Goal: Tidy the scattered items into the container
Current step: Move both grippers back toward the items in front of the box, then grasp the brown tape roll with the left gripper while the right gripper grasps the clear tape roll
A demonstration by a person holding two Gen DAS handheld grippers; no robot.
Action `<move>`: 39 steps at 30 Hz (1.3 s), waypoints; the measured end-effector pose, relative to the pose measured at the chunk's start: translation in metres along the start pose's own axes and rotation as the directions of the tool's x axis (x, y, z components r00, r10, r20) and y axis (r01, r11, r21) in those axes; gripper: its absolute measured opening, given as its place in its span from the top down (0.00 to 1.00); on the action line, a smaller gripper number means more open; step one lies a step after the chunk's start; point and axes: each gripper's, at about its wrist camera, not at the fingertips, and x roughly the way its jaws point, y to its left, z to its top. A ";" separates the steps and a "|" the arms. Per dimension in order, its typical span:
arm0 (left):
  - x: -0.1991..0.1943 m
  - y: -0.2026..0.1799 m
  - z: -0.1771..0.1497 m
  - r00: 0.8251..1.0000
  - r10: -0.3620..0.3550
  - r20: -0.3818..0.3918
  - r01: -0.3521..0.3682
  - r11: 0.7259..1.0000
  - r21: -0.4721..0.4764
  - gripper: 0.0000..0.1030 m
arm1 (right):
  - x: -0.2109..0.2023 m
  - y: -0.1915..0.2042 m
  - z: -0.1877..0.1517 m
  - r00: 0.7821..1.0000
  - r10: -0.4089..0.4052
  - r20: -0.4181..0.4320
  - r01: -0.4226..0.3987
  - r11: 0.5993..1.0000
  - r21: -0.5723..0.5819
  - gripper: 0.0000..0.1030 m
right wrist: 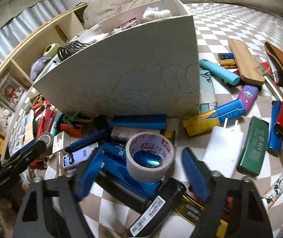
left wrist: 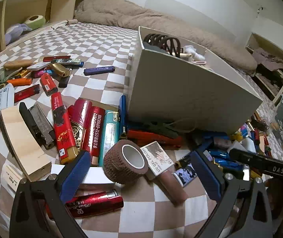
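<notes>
1. The step in hand looks like 2 pickups at once: the left claw (left wrist: 141,170) stands wide, empty, its blue pads either side of the brown fabric bandage roll (left wrist: 126,162) lying between them on the checked bedsheet (left wrist: 101,45).
2. The right claw (right wrist: 141,174) is equally wide and empty, bracketing the grey printed packing-tape roll (right wrist: 150,156) atop blue lighters.
3. Next, each likely must close on its roll, then lift toward the white cardboard box (right wrist: 125,75) just ahead.
4. Both claws are pitched down, low over the clutter.
</notes>
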 end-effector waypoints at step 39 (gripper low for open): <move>-0.007 -0.019 -0.017 0.964 0.263 0.048 -0.268 0.950 0.160 0.42 | -0.006 -0.019 -0.004 0.993 0.115 -0.019 -0.111 0.985 0.134 0.56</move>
